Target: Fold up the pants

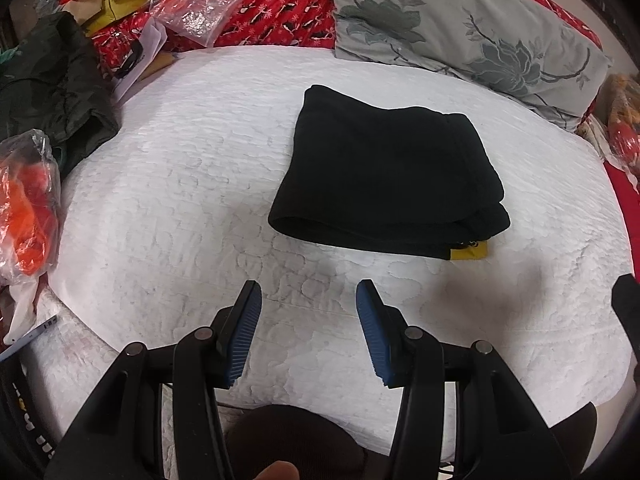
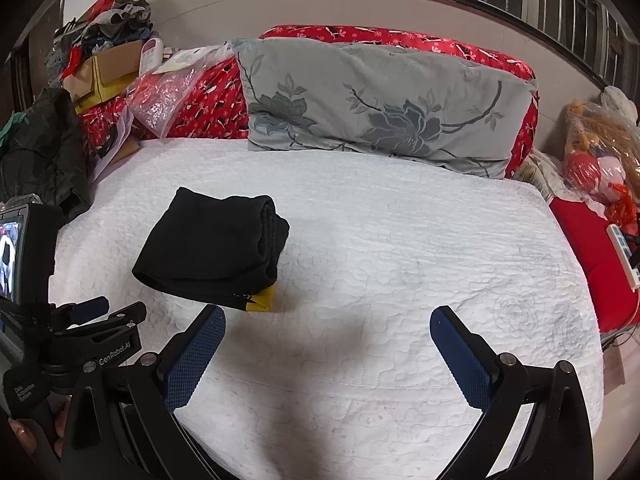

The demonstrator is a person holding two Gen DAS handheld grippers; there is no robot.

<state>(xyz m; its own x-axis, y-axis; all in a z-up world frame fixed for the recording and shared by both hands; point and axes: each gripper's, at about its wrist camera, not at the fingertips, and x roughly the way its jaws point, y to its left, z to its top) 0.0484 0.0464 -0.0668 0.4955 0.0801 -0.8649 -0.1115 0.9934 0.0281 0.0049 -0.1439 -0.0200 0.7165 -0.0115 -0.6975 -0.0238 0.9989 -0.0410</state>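
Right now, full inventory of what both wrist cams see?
pants: 1, black, folded, on the quilt
yellow tag: 1, sticking out at the pants' near corner
quilt: 1, white, covers the bed
pillow: 1, grey floral, at the bed's head
red bedding: behind the pillow
dark garment: 1, bed's left edge
plastic bag: 1, clear with orange contents, near left
doll: 1, wrapped, far right
left gripper: open, empty
right gripper: open, empty

surface: white quilted bed [image 2: 400,248] | on it: folded black pants [image 2: 212,248], floral grey pillow [image 2: 380,108]
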